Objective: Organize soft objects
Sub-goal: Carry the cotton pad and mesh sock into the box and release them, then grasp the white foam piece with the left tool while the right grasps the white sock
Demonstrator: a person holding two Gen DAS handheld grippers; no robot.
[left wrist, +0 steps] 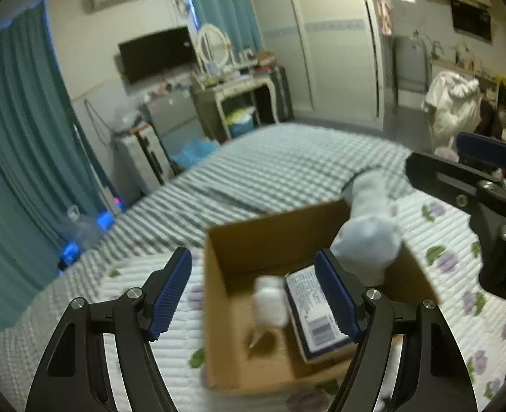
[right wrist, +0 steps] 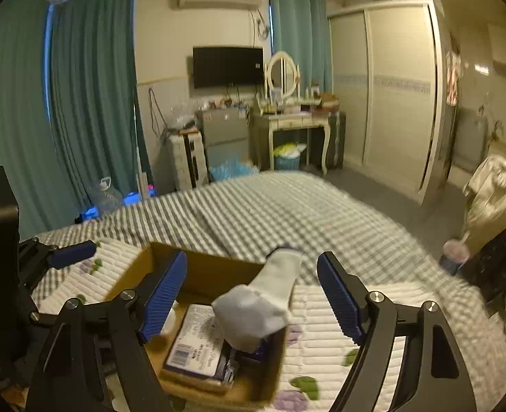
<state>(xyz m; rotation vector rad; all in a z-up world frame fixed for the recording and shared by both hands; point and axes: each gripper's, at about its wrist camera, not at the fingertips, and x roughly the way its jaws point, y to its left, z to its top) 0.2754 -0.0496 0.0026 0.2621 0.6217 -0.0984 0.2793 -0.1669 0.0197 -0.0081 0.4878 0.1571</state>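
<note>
An open cardboard box [left wrist: 270,237] [right wrist: 201,271] sits on the bed. A light blue and white sock [left wrist: 369,226] [right wrist: 263,298] hangs over the box's right edge, half inside. Inside lie a flat labelled packet [left wrist: 316,316] [right wrist: 198,343] and a small white soft object [left wrist: 270,298]. My left gripper [left wrist: 253,295] is open and empty, just above the box's near side. My right gripper [right wrist: 253,298] is open around the sock without holding it; it also shows in the left wrist view [left wrist: 486,158].
The box rests on a white quilt with purple flowers [left wrist: 448,240] [right wrist: 321,309] over a grey striped bedspread [left wrist: 287,164] [right wrist: 270,206]. Beyond the bed are a dressing table [right wrist: 294,120], a wardrobe [right wrist: 390,96] and teal curtains [right wrist: 91,96].
</note>
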